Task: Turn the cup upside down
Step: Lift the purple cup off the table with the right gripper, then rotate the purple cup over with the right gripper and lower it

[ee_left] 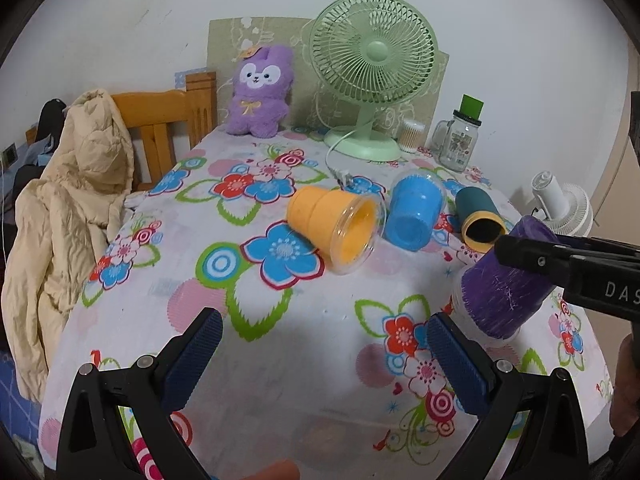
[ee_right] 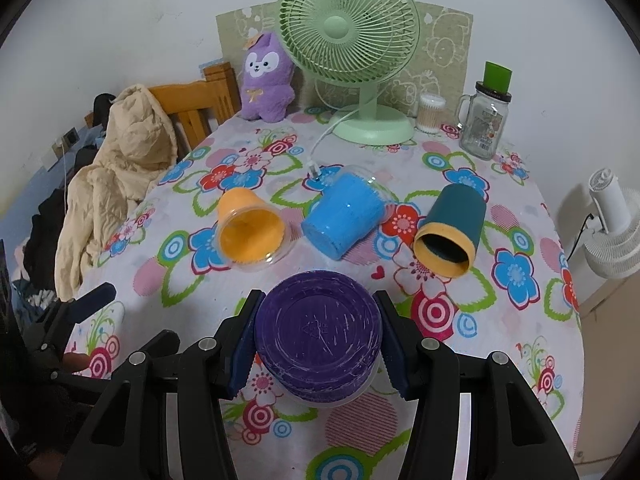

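Your purple cup (ee_right: 318, 336) sits clamped in the right gripper (ee_right: 318, 340) near the surface's front edge, base up and tilted, rim toward the cloth. The left gripper (ee_left: 324, 350) hangs wide and empty just beside it. Three more cups lie on their sides mid-surface: yellow (ee_right: 250, 232), blue (ee_right: 344, 218), teal (ee_right: 452, 230).

Green desk fan (ee_right: 349, 36), purple plush bunny (ee_right: 267, 78), glass mug jar (ee_right: 482, 122), cotton-swab tub (ee_right: 431, 113), beige jacket (ee_right: 108, 184) over wooden chair (ee_right: 192, 104), floral tablecloth (ee_right: 512, 320)

The purple cup (ee_right: 318, 334) looks like scuffed matt plastic, resting on a smooth printed cloth tablecloth (ee_right: 520, 344).
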Motion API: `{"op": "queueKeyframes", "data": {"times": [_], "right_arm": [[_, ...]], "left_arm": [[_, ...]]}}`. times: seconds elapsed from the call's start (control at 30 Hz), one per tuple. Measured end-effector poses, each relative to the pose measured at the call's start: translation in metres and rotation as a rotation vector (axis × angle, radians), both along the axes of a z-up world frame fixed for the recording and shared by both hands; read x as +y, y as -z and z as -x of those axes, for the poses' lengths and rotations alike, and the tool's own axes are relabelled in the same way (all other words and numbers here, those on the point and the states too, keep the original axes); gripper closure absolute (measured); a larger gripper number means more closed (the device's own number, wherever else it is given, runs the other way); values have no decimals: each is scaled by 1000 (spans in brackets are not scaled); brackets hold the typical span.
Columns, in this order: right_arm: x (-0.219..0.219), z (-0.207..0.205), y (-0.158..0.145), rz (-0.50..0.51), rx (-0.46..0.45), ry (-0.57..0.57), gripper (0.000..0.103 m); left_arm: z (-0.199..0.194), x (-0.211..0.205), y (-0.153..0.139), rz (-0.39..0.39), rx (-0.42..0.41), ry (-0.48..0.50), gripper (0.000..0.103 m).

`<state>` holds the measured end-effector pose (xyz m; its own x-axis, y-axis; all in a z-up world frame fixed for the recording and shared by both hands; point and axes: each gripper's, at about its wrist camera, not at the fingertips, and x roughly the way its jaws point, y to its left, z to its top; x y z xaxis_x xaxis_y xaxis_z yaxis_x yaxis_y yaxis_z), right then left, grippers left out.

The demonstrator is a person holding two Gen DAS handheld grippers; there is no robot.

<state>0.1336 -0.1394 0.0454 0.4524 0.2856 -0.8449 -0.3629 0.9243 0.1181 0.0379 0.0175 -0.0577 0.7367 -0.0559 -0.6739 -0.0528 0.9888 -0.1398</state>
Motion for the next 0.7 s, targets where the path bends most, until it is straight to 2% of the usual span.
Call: {"op": "queueKeyframes", "data": {"times": [0.3,0.7], "right_arm": [[8,6,8,-14,16,-27,46],[31,-15,45,-64,65,-55,46]], "left_arm": [[5,2,8,-4,20,-6,0],[4,3,14,-7,32,-16,0]]}}
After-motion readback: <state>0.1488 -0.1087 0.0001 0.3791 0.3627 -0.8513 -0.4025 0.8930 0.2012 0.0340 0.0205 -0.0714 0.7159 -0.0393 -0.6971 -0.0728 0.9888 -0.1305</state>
